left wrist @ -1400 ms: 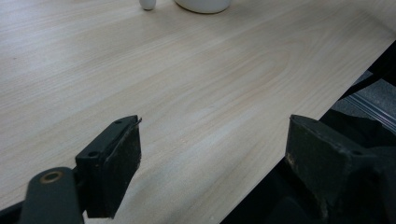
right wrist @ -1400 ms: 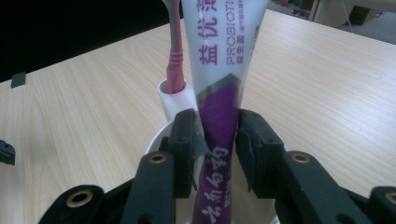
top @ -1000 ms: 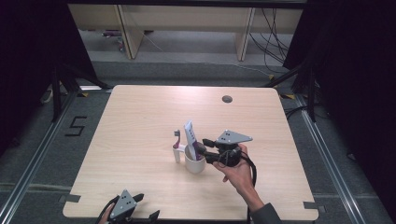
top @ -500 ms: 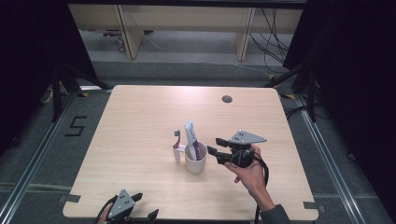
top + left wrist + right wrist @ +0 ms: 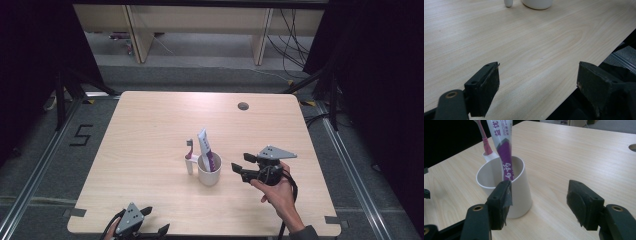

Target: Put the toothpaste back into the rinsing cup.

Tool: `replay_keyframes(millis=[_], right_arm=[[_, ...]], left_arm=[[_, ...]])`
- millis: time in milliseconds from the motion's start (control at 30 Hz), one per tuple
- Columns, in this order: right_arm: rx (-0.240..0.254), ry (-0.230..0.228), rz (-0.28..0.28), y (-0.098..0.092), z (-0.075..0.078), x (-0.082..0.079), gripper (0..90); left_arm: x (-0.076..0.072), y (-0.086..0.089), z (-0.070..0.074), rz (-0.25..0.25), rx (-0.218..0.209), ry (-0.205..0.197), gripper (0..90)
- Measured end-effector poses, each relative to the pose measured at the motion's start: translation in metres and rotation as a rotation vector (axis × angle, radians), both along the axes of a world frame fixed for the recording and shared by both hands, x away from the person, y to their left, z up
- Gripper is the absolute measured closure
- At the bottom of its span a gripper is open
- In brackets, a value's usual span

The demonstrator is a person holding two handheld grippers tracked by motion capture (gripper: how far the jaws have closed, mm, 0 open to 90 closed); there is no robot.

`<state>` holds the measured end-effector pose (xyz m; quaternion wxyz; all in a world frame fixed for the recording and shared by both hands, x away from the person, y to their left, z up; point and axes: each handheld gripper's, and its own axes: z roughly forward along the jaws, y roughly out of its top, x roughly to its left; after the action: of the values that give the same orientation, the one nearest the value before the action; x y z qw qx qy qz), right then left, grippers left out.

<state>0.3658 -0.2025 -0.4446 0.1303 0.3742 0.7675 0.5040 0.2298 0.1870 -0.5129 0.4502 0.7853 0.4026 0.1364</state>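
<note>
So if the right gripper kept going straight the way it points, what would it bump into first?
Probably the white cup, which holds a toothpaste tube. The right gripper points at it from close by with open fingers, nothing between. The cup sits slightly off-centre, so one finger might hit first.

The left gripper point(image 5: 537, 92) hung low over the desk point(image 5: 524, 45), its two black jaws rising from the bottom edge and standing wide apart with nothing but bare wood grain between them. One worn, dark pad point(image 5: 489, 86) faced inward, its surface scuffed. The other jaw reached out past the desk's near edge, which ran slantwise beneath it, with dark floor and a grey rail beyond. Far across the pale wood, at the top edge, stood the rounded base of a white cup point(image 5: 537, 3), and just beside it, apart, the small white foot of a handle point(image 5: 508, 3).
</note>
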Motion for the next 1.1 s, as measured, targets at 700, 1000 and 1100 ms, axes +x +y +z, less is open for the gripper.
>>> replay_keyframes(millis=[700, 1000, 1100], right_arm=[[-0.010, 0.051, -0.037, -0.019, -0.019, -0.021, 32.3], [-0.060, 0.031, -0.036, -0.025, -0.024, -0.026, 31.1], [-0.055, 0.024, -0.031, -0.026, -0.026, -0.027, 31.1]], left_arm=[[-0.001, 0.000, 0.001, 0.000, -0.006, -0.005, 17.9], [-0.001, -0.001, 0.001, 0.006, 0.004, 0.001, 17.9], [-0.001, -0.002, 0.000, 0.008, -0.005, 0.000, 17.9]])
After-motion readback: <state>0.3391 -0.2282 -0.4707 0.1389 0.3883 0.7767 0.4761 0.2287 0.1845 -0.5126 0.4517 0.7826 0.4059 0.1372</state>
